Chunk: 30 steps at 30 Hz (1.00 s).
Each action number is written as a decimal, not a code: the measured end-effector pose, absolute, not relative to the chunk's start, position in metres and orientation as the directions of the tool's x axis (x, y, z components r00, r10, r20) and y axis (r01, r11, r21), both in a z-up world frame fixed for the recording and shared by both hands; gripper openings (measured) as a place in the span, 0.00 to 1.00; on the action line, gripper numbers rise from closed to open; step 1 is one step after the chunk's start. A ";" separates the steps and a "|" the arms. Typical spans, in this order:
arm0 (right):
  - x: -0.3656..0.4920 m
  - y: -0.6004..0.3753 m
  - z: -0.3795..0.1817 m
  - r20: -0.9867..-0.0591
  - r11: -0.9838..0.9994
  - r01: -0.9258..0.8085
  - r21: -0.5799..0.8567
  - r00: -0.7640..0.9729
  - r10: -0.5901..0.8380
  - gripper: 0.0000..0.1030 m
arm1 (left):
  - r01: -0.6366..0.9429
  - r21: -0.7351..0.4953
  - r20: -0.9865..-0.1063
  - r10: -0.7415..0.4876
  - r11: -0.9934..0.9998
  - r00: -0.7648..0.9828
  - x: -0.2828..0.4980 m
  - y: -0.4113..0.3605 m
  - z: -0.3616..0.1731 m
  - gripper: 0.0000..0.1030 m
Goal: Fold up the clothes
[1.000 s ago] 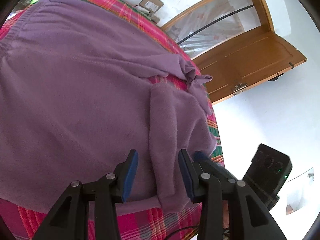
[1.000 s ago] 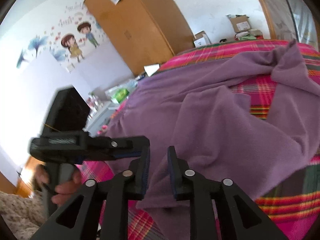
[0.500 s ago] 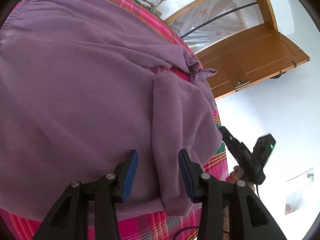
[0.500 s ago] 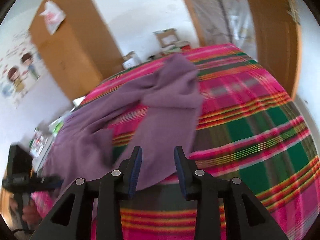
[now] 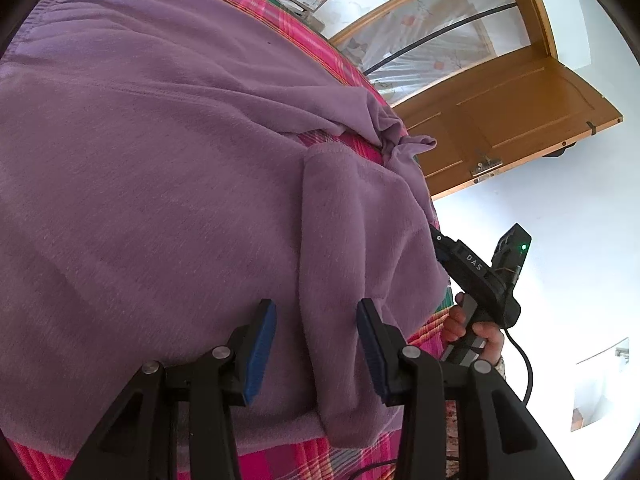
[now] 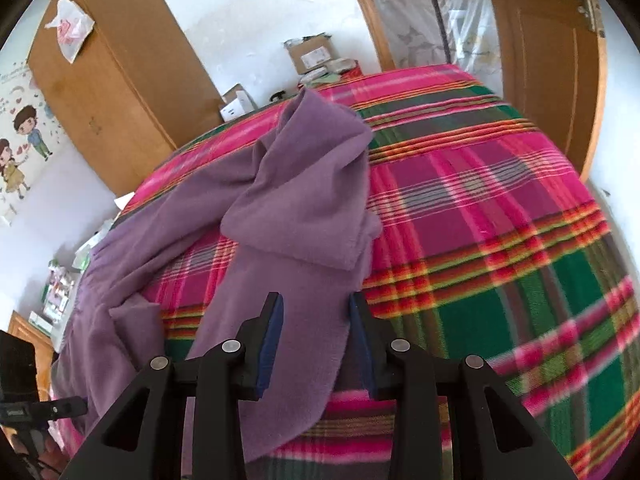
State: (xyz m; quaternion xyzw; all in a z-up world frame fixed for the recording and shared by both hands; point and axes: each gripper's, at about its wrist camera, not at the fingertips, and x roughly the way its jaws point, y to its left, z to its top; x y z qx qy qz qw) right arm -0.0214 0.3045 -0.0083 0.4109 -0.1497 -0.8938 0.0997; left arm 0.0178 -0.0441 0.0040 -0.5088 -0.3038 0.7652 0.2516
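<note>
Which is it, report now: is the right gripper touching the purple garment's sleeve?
Cannot tell. In the right wrist view the right gripper stands open astride the purple sleeve; fabric shows between the pads, but neither contact nor a gap is plain.

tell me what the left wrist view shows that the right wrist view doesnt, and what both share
Only the left wrist view: the person's hand gripping the right gripper's handle, and the garment's broad body spread flat.
Only the right wrist view: the tall wooden wardrobe, the cartoon wall sticker, and wide bare plaid.
Both: the purple garment on the plaid bedspread, the wooden door, cardboard boxes, and open fingers with purple cloth between them.
</note>
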 end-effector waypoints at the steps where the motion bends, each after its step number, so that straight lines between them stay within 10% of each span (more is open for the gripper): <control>1: -0.022 0.304 -0.009 -0.703 -0.935 0.059 0.350 -0.643 -0.304 0.30 | -0.075 -0.720 -0.626 0.693 -0.689 -0.356 0.017 -0.044 0.004 0.41; 6: -0.016 0.305 -0.004 -0.684 -0.941 0.080 0.328 -0.667 -0.295 0.04 | -0.076 -0.707 -0.637 0.681 -0.703 -0.362 0.016 -0.038 0.006 0.41; 30: 0.087 0.388 0.042 -0.563 -0.950 -0.057 0.307 -0.816 -0.133 0.03 | -0.114 -0.687 -0.653 0.679 -0.717 -0.336 0.012 -0.003 0.010 0.41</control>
